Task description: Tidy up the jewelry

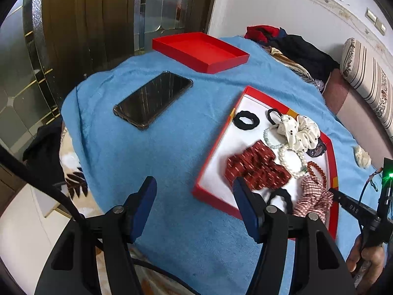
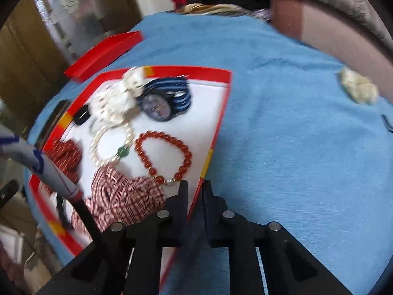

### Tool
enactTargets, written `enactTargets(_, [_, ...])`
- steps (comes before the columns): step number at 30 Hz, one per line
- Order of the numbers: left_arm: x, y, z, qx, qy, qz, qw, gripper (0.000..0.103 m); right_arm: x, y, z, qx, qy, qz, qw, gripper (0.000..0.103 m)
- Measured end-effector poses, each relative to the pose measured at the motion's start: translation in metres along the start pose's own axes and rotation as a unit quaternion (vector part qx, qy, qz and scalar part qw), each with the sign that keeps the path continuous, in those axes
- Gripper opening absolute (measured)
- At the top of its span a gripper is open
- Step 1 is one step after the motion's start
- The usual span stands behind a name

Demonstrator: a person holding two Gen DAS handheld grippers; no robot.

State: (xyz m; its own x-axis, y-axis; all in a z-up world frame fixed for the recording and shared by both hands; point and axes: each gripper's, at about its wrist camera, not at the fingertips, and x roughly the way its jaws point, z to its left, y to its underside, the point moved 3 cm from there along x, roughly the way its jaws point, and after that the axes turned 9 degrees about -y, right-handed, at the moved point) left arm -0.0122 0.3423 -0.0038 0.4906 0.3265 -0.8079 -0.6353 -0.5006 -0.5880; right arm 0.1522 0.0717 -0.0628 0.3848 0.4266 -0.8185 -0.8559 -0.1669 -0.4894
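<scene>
The red bead bracelet looks light, hard, slippery; pinch one bead strand. Right tool nearly clenched, empty; left tool released.

The right wrist view is smeared by motion blur: the watch dial near the red tray's far rim cannot be read. The cream scrunchie covers part of the strap. In the left wrist view the watch is mostly hidden behind the cream scrunchie, and the left hand-held gripper covers the tray's near corner and part of a black hair tie
</scene>
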Motion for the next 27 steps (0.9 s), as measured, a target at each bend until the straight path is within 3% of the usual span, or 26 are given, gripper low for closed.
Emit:
enactTargets(5, [-0.003, 0.003, -0.012, 0.010, 0.011, -0.002, 0.9999, 0.063, -0.018, 0.003, -0.056, 0.091, 0.025, -0.020, 0.995, 0.003])
enactTargets(13, [-0.011, 0.007, -0.039, 0.035, 0.024, -0.009, 0.9991, 0.063, -0.068, 0.034, -0.153, 0.234, 0.068, -0.079, 0.967, 0.007])
enactTargets(17, [-0.016, 0.012, -0.057, 0.048, 0.034, -0.010, 0.9982, 0.063, -0.081, 0.049, -0.170, 0.265, 0.097, -0.101, 0.954, 0.007])
enactTargets(21, [-0.020, 0.024, -0.085, 0.067, 0.050, -0.004, 0.9965, 0.063, -0.080, 0.047, -0.161, 0.250, 0.116, -0.106, 0.955, 0.009])
enactTargets(27, [-0.038, 0.050, -0.125, 0.114, 0.049, -0.024, 0.9919, 0.068, -0.074, 0.044, -0.184, 0.260, 0.056, -0.097, 0.959, 0.013])
